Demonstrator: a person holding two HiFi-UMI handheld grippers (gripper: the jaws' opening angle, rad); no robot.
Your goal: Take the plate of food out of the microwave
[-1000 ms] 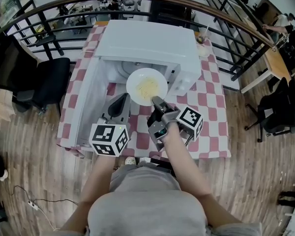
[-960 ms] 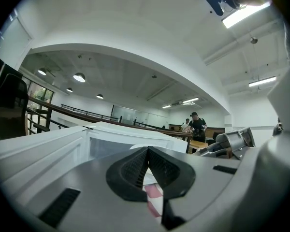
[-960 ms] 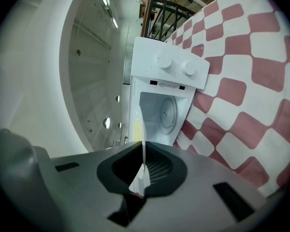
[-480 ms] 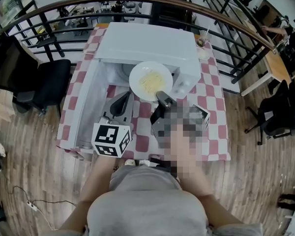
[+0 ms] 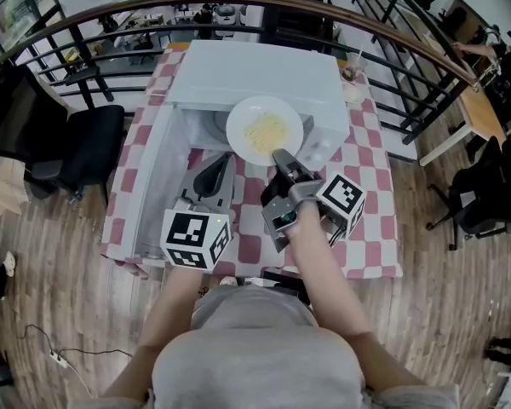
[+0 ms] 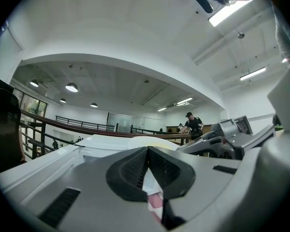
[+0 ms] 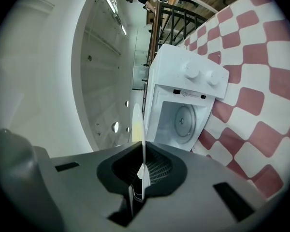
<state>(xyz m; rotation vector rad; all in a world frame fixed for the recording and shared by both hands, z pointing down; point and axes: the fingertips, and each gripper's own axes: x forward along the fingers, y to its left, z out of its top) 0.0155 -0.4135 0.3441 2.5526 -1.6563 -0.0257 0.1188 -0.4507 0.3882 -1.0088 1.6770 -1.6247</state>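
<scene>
Firmly, right gripper [image 5: 282, 155] clamps plate [image 5: 239, 124] rim; microwave [image 5: 255, 71] stands open behind.

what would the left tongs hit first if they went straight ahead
Most likely the microwave: the left tongs aim at its open front, left of the plate that the right tongs hold. Depth is unclear.

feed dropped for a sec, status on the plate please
Right hand-held gripper shut on plate rim. Left hand-held gripper shut, empty. Plate of food out of microwave, in air. Nothing in the way.
</scene>
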